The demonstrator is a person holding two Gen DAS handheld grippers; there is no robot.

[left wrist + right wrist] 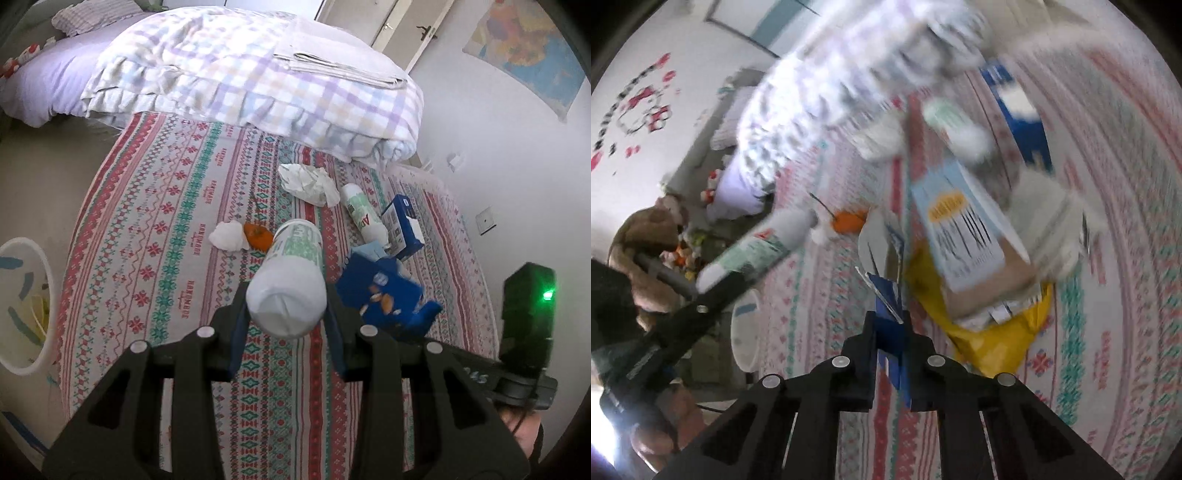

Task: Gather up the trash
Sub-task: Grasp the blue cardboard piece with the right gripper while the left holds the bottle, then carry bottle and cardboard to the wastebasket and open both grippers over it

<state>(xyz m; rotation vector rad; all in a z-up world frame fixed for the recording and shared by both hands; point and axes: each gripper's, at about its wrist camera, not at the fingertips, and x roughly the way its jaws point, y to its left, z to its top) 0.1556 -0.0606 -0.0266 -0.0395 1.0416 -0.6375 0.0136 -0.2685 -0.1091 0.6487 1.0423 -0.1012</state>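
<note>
From the left wrist: left tongs (287, 295) clamped across a white bottle (291, 275) with a green label, butt end toward the lens, held clear above the patterned bedspread (177, 221). Grip sits near the base on a round, smooth wall, so likely to pivot or slide out if swung fast toward the white bin (22, 306), far off to the left of the tongs on the floor. Just right of the tongs, a crumpled blue carton (380, 288) carried by the other tool; close enough to knock. Ahead of the tongs: a tissue wad (229, 236) touching an orange peel (258, 236), a crumpled paper (310, 182), a second bottle (360, 212) and a blue box (404, 225). From the right wrist, heavily blurred: right tongs (891, 325) closed on the thin edge of the blue carton (886, 295), a flimsy hold that could tear or slip free mid-swing. Left of them, the bottle (757, 247) in the other tongs (713, 286); beyond that the bin (746, 332). Right of the tongs, a yellow bag (997, 343) under a brown-and-blue box (964, 236), easily snagged. Blur suggests fast motion, the main cause for a drop.
</note>
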